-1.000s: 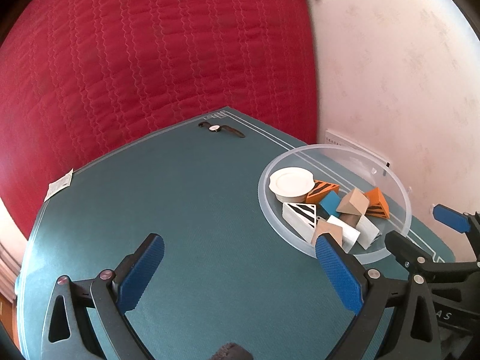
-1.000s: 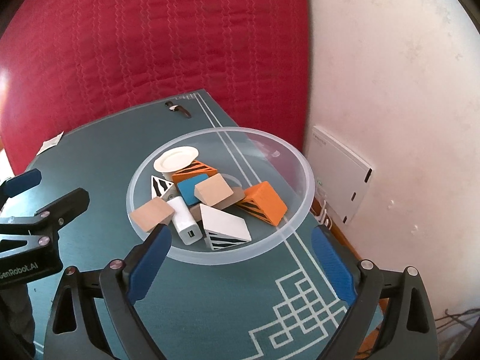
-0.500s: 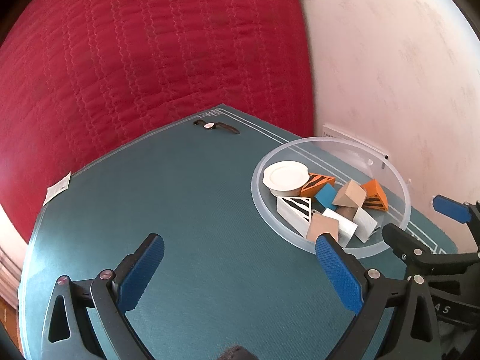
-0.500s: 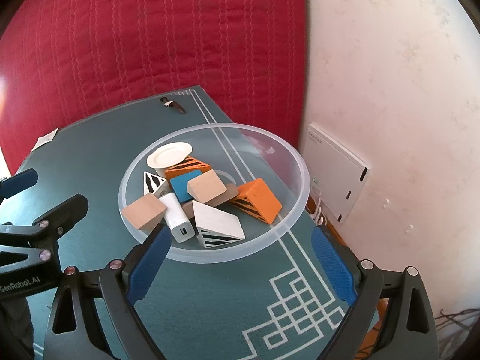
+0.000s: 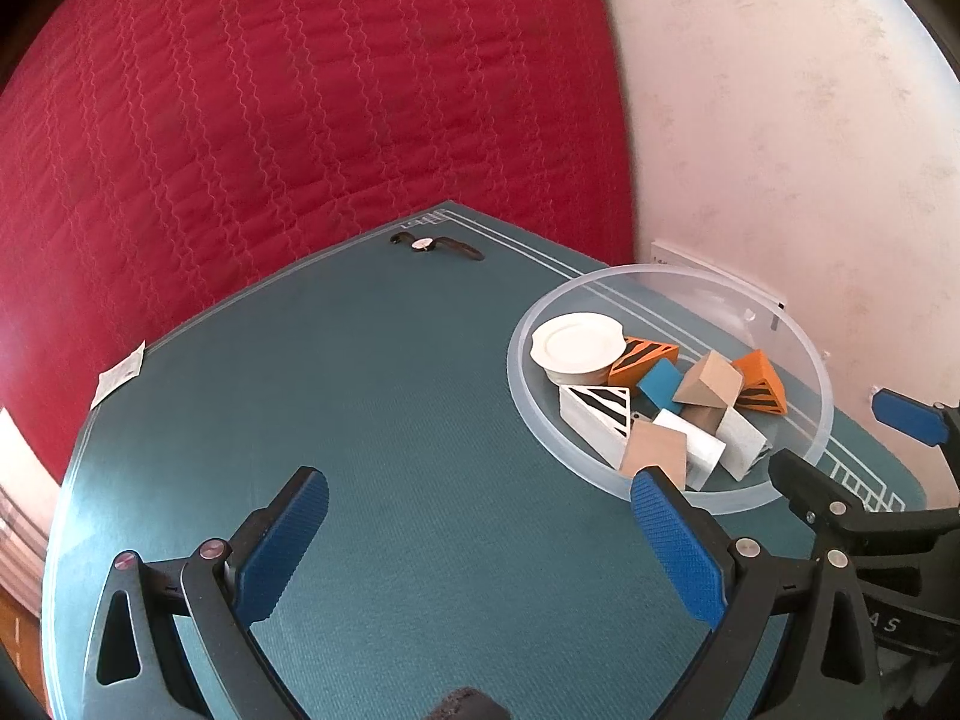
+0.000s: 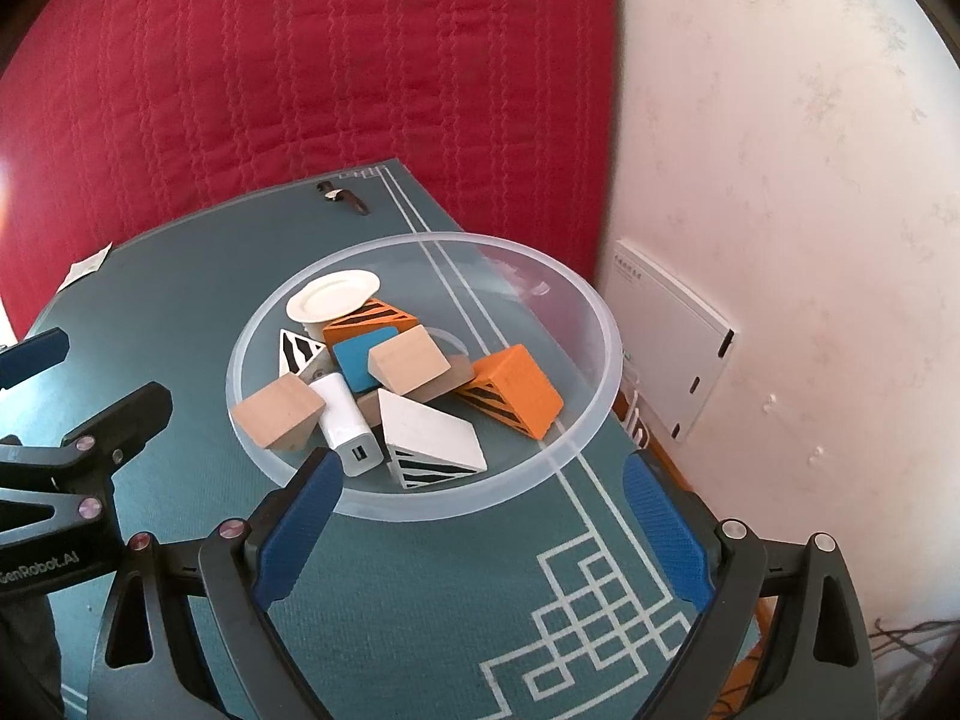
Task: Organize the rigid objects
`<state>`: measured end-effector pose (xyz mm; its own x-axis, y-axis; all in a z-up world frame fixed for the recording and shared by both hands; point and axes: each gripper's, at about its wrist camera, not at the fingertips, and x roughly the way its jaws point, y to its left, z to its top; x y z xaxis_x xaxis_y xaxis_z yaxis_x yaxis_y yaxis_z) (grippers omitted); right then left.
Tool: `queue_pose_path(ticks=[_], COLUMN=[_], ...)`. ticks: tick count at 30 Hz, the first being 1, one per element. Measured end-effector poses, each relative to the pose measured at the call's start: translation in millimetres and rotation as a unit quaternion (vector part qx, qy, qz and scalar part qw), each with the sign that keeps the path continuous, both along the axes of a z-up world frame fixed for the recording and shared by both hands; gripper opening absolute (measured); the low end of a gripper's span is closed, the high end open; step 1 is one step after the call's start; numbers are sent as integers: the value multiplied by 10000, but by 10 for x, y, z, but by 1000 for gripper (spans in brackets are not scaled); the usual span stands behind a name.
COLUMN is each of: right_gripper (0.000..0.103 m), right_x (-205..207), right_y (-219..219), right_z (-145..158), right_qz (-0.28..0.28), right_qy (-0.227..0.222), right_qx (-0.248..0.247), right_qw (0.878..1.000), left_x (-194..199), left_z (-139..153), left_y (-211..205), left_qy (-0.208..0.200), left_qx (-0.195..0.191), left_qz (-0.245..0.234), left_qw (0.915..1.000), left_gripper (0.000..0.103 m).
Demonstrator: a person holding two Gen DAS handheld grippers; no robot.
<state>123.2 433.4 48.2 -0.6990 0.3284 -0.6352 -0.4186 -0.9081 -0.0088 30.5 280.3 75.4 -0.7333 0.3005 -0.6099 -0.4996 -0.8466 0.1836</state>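
A clear plastic bowl (image 6: 594, 324) stands on the teal table; it also shows in the left wrist view (image 5: 522, 378). In it lie a white round lid (image 6: 333, 294), orange striped blocks (image 6: 516, 390), a blue block (image 6: 360, 357), tan wooden blocks (image 6: 279, 414), white striped wedges (image 6: 429, 438) and a white charger (image 6: 351, 426). My right gripper (image 6: 480, 510) is open and empty, just in front of the bowl. My left gripper (image 5: 480, 522) is open and empty, above bare table left of the bowl.
A wristwatch (image 5: 435, 245) lies near the table's far corner. A paper slip (image 5: 118, 373) lies at the left edge. A red quilted surface (image 5: 270, 90) rises behind the table. A pale wall with a white box (image 6: 672, 342) is on the right.
Both grippers have drawn back and up a little, so the bowl and table sit slightly lower and farther in view. Nothing in the bowl has moved.
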Motion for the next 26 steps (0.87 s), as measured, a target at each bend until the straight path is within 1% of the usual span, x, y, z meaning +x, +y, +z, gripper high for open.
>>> queue_pose_path(ticks=[26], right_gripper=[95], right_x=[5], right_y=[-1], right_z=[-17], right_qz=[-30], right_qy=[-51], right_qx=[50], right_qw=[10000], left_x=[17], left_z=[-13], left_y=[15], left_qy=[-26], left_qx=[-45], left_qz=[-61], left_qw=[10000], left_gripper=[103])
